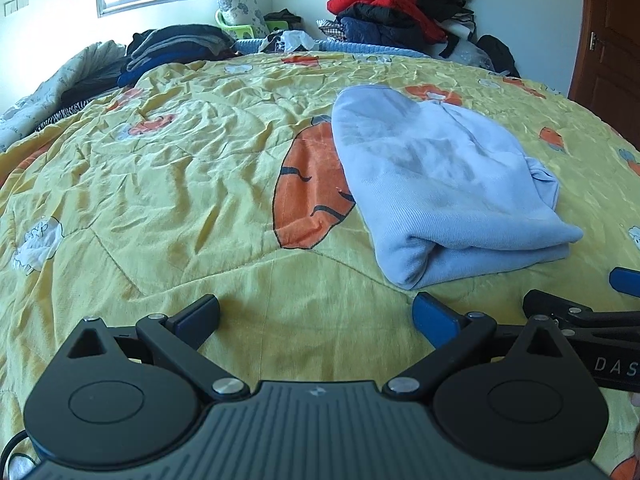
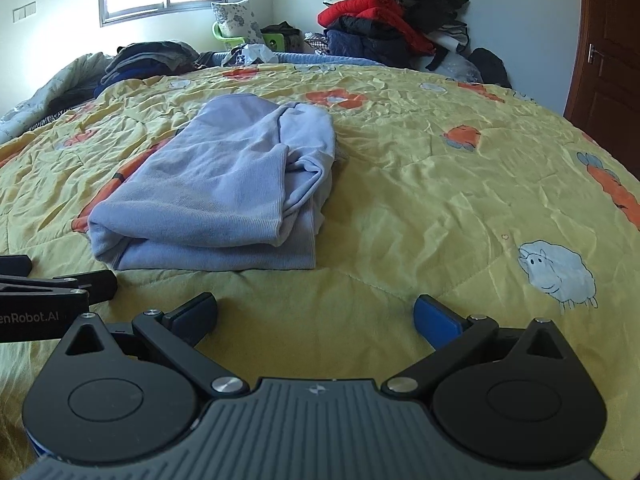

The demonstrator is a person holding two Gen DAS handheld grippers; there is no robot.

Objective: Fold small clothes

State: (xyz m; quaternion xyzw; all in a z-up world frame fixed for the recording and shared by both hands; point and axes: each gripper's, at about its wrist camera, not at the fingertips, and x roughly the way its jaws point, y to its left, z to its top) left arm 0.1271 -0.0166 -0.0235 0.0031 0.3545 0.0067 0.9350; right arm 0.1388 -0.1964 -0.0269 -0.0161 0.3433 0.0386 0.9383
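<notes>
A small light-blue garment (image 1: 440, 184) lies folded into a compact bundle on the yellow quilt (image 1: 160, 184). In the right wrist view the garment (image 2: 224, 188) sits ahead and to the left. My left gripper (image 1: 316, 312) is open and empty, just short of the garment's near left corner. My right gripper (image 2: 316, 312) is open and empty, a little short of the garment's near edge and to its right. The right gripper's fingers show at the right edge of the left wrist view (image 1: 560, 308); the left gripper's fingers (image 2: 80, 284) show at the left edge of the right wrist view.
The quilt (image 2: 440, 184) has orange carrot and white sheep prints. A pile of red, black and navy clothes (image 1: 404, 4) stands at the far right. Dark folded clothes (image 1: 176, 46) lie at the far left. A brown door (image 1: 612, 40) is at the right.
</notes>
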